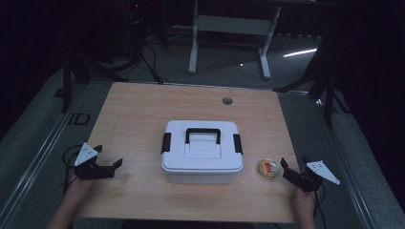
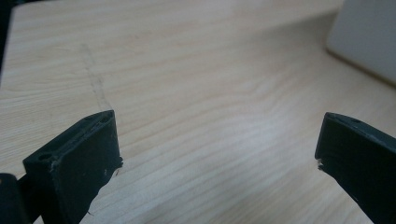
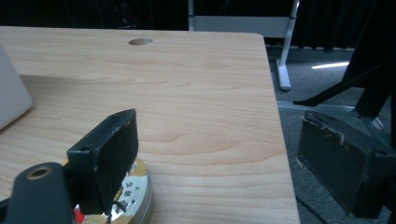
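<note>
Colours and patterns on the tabletop.
The table [image 1: 143, 119] is pale wood with a fine, streaked grain and a grey round insert [image 1: 227, 100] near its far edge. The box [image 1: 200, 160] is white, with a black handle [image 1: 203, 135] and two black side latches [image 1: 165, 142]. The round tin [image 1: 268, 169] has a gold lid marked with red and a silver rim. Both grippers, the left gripper [image 1: 106, 160] and the right gripper [image 1: 293, 165], are black, each topped by a light grey three-cornered plate. The floor [image 1: 229, 71] is grey.

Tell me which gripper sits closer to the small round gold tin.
The right gripper. The gold tin lies just beside its open fingers, right of the white box. The left gripper sits across the table, beyond the box.
</note>
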Tool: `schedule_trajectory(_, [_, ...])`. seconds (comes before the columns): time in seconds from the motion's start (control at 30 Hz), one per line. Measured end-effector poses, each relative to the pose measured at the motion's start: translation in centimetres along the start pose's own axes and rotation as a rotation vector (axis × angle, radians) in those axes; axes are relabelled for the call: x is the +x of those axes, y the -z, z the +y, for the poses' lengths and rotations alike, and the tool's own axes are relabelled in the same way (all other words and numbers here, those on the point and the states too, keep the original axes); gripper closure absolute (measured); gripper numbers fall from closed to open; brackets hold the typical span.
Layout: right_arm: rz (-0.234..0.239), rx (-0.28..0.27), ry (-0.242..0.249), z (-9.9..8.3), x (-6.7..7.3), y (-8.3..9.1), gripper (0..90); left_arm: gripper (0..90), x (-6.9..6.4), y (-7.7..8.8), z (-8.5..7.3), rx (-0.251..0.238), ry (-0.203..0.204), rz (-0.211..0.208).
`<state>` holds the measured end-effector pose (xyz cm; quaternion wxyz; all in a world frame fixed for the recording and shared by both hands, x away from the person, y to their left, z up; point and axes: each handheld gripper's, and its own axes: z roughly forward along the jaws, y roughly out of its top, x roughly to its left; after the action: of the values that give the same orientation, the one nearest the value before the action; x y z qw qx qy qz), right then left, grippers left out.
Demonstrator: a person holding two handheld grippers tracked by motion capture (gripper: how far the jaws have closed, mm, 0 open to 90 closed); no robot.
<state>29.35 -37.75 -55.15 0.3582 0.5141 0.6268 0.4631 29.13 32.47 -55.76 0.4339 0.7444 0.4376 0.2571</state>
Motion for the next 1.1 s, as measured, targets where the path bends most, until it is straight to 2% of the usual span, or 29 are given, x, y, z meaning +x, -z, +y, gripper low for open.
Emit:
schedule_trajectory(0.07, [0.008,0.004,0.004,0.0,0.0,-0.1,12.4,0.0,0.5,-0.1,0.3,0.046,-0.031,-0.031])
schedule_trajectory(0.13, [0.012,0.008,0.006,0.0,0.0,-0.1,12.3,0.0,0.6,-0.1,0.4,0.059,-0.040,-0.039])
schedule_trajectory(0.17, [0.013,0.008,0.009,0.0,0.0,-0.1,12.3,0.0,0.8,-0.2,0.7,0.106,-0.080,-0.061])
schedule_trajectory(0.2, [0.013,0.008,0.009,0.0,0.0,-0.1,12.3,0.0,0.8,-0.2,0.7,0.106,-0.080,-0.061])
schedule_trajectory(0.23, [0.015,0.008,0.011,0.0,0.0,-0.1,12.3,0.0,0.9,-0.2,1.1,0.156,-0.130,-0.061])
schedule_trajectory(0.37, [0.018,0.011,0.011,0.0,0.0,-0.1,12.3,0.0,1.1,-0.1,1.8,0.219,-0.178,-0.110])
schedule_trajectory(0.4, [0.019,0.012,0.010,0.0,0.0,-0.1,12.3,0.0,1.0,-0.1,2.0,0.248,-0.196,-0.128])
schedule_trajectory(0.47, [0.020,0.012,0.010,0.0,0.0,-0.1,12.3,0.0,1.0,-0.1,2.3,0.290,-0.227,-0.132])
schedule_trajectory(0.53, [0.020,0.012,0.010,0.0,0.0,-0.1,12.3,0.0,1.0,-0.1,2.4,0.309,-0.237,-0.140])
schedule_trajectory(0.57, [0.023,0.014,0.008,0.0,0.0,-0.1,12.3,0.0,1.0,-0.1,2.6,0.338,-0.247,-0.151])
schedule_trajectory(0.6, [0.023,0.014,0.008,0.0,0.0,-0.1,12.3,0.0,1.0,-0.1,2.6,0.338,-0.247,-0.151])
schedule_trajectory(0.9, [0.024,0.017,0.014,0.0,0.1,-0.1,12.3,0.0,0.8,-0.1,3.4,0.518,-0.347,-0.204])
schedule_trajectory(1.1, [0.025,0.021,0.017,0.0,0.1,-0.1,12.4,0.0,0.6,0.0,4.4,0.594,-0.384,-0.218])
